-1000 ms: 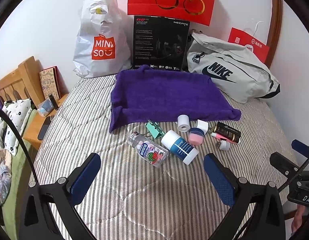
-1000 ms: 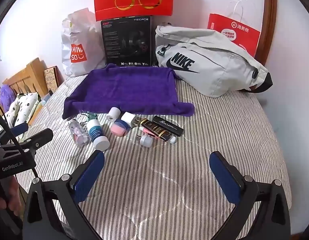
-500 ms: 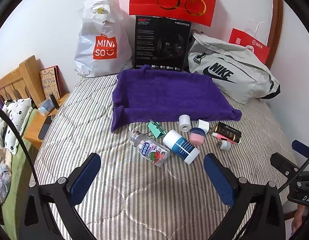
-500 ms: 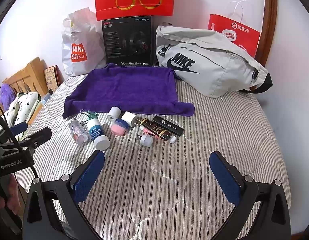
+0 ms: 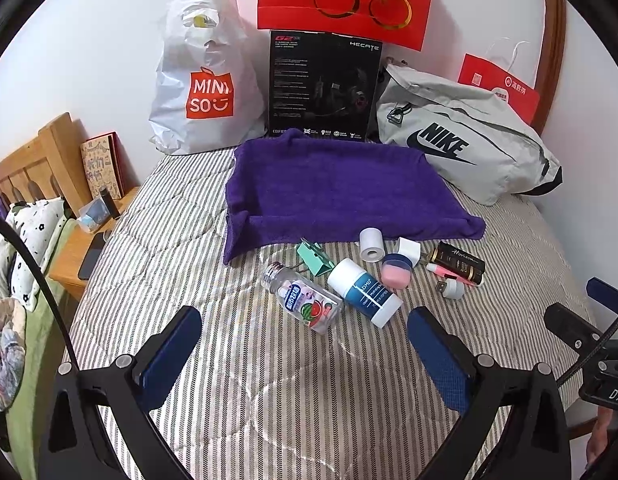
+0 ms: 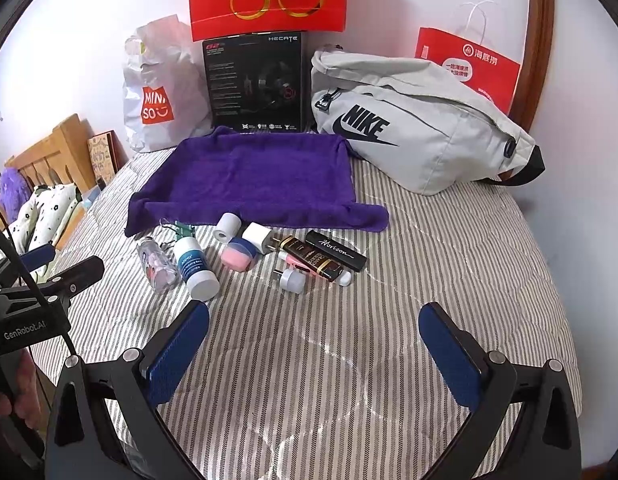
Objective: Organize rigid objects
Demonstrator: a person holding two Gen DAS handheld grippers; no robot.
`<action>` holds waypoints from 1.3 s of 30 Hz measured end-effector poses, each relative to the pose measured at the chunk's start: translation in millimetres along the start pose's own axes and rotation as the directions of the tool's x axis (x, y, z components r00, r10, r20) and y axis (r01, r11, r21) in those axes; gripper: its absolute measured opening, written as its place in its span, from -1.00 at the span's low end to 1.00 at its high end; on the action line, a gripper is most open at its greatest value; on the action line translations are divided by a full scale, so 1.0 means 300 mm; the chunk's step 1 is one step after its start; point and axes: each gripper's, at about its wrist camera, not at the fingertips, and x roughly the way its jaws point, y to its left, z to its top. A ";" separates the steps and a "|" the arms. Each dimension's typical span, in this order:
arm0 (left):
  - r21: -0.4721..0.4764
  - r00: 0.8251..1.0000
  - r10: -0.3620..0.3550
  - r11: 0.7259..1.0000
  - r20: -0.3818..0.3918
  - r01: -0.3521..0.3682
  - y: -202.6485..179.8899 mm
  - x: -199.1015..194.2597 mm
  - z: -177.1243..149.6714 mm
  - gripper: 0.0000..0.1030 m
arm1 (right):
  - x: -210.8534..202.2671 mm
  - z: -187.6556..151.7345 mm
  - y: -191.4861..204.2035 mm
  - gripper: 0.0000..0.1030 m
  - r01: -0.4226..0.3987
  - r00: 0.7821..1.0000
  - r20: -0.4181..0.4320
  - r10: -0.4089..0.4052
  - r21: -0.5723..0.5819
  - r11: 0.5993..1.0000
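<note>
both hand-held grippers, left [image 5: 305,334] and right [image 6: 313,330], hover wide open and empty; small items [image 6: 237,258] lie unsorted beside the bare purple towel [image 6: 253,176].

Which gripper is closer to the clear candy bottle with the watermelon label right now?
Left. The left gripper hangs open just short of the candy bottle, which lies almost between its fingers. The right gripper is open further along the bed, with the bottle off to its left.

Nike bag [image 5: 465,148], Miniso bag [image 5: 201,80], perhaps a headset box [image 5: 323,84].
</note>
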 end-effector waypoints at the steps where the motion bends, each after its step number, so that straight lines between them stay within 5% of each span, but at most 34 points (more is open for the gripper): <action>1: 0.000 1.000 0.001 1.000 -0.001 -0.001 -0.001 0.000 0.000 1.00 | 0.000 0.001 0.000 1.00 0.000 1.000 -0.002 0.000 0.000 1.000; 22: 0.005 1.000 0.004 1.000 -0.004 -0.003 0.001 0.000 0.002 1.00 | 0.008 0.002 -0.013 1.00 -0.049 0.998 -0.045 0.051 0.059 0.997; 39: 0.010 1.000 0.005 1.000 -0.001 -0.005 0.007 -0.007 0.010 1.00 | 0.001 -0.001 -0.018 1.00 -0.039 0.999 0.009 0.038 0.049 0.998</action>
